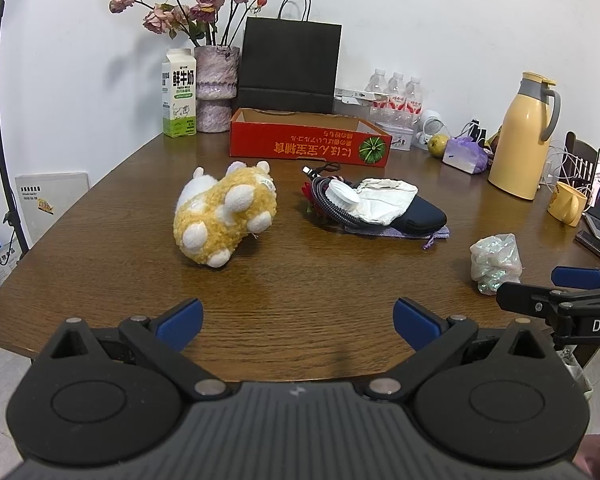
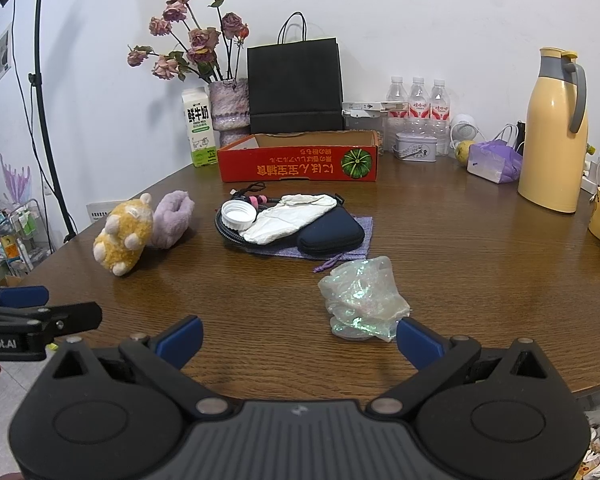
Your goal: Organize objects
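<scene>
On the brown wooden table (image 1: 308, 276) lies a yellow-and-white plush toy (image 1: 224, 216) (image 2: 122, 236), with a purple fuzzy item (image 2: 172, 218) just behind it. To its right sits a pile: a white lid (image 2: 239, 216), a coiled cable, a white cloth (image 2: 290, 218), a dark blue pouch (image 1: 424, 216) (image 2: 332, 234) and a purple mat. A crumpled iridescent bag (image 1: 496, 262) (image 2: 360, 300) lies near the front right. A red cardboard box (image 1: 310, 138) (image 2: 298, 158) stands open behind them. My left gripper (image 1: 298, 320) and right gripper (image 2: 298, 338) hover open over the near edge, holding nothing.
Along the back wall stand a milk carton (image 1: 179, 94), a vase of dried roses (image 1: 216, 88), a black paper bag (image 1: 290, 66), water bottles (image 2: 418, 98) and a tin. A yellow thermos (image 2: 554, 132), a yellow mug (image 1: 566, 203) and a laptop occupy the right side.
</scene>
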{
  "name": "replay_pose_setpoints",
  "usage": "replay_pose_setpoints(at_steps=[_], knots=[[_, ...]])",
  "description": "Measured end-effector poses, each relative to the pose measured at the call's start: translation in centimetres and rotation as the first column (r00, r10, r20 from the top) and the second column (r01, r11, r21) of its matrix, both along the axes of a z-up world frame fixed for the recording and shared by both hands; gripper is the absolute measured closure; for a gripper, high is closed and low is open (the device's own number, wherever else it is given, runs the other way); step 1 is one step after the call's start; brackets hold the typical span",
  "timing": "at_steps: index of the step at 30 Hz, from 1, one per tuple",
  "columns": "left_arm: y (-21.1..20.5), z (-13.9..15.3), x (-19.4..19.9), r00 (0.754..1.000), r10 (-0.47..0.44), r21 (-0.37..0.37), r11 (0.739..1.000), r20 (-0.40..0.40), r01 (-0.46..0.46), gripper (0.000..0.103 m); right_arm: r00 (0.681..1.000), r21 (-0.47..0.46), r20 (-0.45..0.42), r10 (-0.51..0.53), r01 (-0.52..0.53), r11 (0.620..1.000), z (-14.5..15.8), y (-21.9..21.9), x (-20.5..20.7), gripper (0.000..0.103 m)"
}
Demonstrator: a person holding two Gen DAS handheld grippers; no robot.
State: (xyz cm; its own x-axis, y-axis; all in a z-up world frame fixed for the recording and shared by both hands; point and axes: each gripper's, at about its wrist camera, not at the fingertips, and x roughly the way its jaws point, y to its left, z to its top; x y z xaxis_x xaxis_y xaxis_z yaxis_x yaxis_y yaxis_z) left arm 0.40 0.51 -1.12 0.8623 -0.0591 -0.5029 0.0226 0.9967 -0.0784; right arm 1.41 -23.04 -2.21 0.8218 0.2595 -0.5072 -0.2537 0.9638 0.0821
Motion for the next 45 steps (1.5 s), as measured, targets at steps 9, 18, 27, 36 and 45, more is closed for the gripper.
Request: replay_pose_setpoints(at_steps=[9,18,27,36,45], knots=[[0.4,0.0,0.2,1.0,0.0,-0.019,1.0,-0.002,0.0,0.0,1.0,-0.017,0.009,-0.004,0.005,1.0,0.0,0.0,0.2,0.0],[0.9,-0.2,0.8,1.0,-0.016,-0.052,0.998,0.004,0.017,0.0,1.0,-0.053,0.031,0.004,-0.003,0.999,-0.5,-0.4,0.9,0.0],[1.6,0.0,1.8,0.997,0.036,-0.026,0.999,0.07,-0.034,0.0,0.999,-0.048,0.033,-0.016,0.018,0.999,-2.0,-1.2,2.9,0.0],[2.3,-0.8,4.4,0.996,0.08,-0.004,0.997,0.041,-0.08,0.0,1.0,-0.063,0.018,-0.023,0.024,0.998,-3.3,-1.4,5.8,0.005],[3.1,-1.0,6.3,0.996,0.081,-0.031,0.996,0.026,-0.08,0.0,1.0,-0.047,-0.026,0.017,-0.018,0.999,-4.1,-0.9,8.5,0.039]])
